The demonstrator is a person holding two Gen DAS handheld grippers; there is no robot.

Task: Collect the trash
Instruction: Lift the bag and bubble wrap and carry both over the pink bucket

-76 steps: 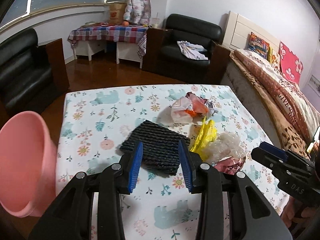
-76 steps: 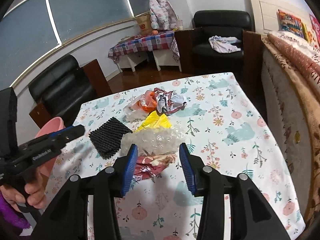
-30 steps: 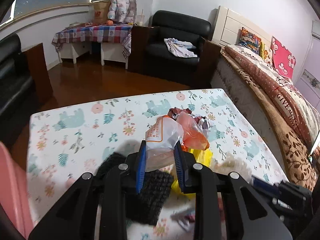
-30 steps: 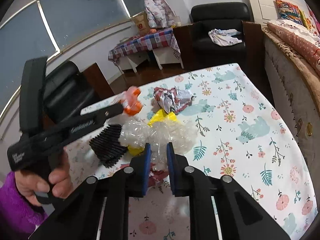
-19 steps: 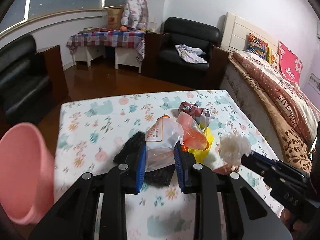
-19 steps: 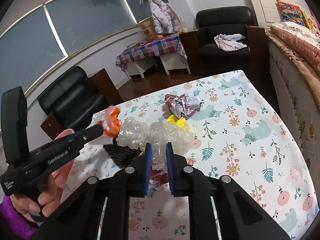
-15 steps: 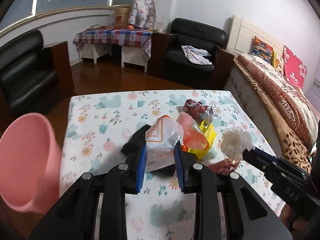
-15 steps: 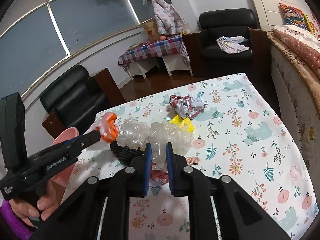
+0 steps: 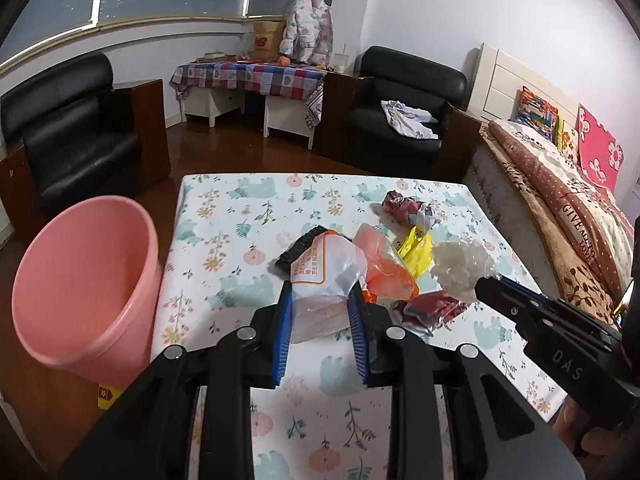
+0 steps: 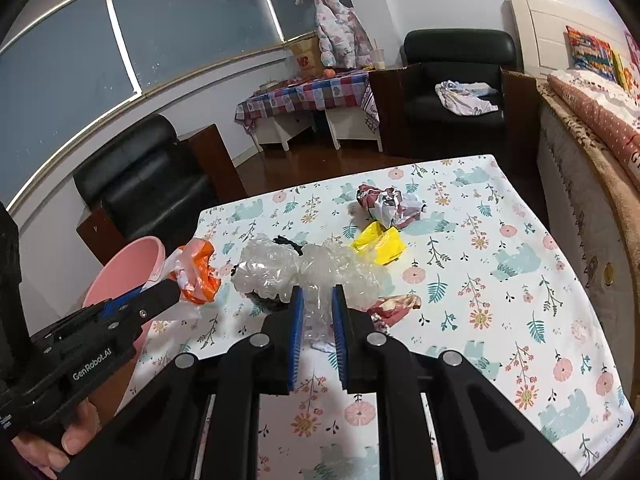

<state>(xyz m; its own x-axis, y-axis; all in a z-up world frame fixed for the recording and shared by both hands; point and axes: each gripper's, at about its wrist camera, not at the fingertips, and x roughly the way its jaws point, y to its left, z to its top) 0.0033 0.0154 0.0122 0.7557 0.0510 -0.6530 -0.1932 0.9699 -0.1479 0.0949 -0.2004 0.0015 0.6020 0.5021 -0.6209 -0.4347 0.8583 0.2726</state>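
My left gripper (image 9: 320,300) is shut on a clear and orange plastic bag (image 9: 340,268), held above the table's left part; it also shows in the right wrist view (image 10: 196,268). My right gripper (image 10: 316,304) is shut on crumpled clear bubble wrap (image 10: 304,266), seen in the left wrist view (image 9: 460,264) too. A pink bin (image 9: 84,280) stands left of the table. On the table lie a black mesh pad (image 9: 298,250), a yellow wrapper (image 10: 380,244), a crumpled red-white wrapper (image 10: 388,202) and a reddish wrapper (image 10: 396,306).
The table has a floral cloth (image 9: 240,216). A bed (image 9: 568,200) runs along its right side. Black armchairs (image 9: 68,136) and a checked-cloth side table (image 9: 256,76) stand beyond on the wooden floor.
Both grippers closed on their trash and lifted it off the table. The left gripper has swung left, bringing more of the pink bin into its view.
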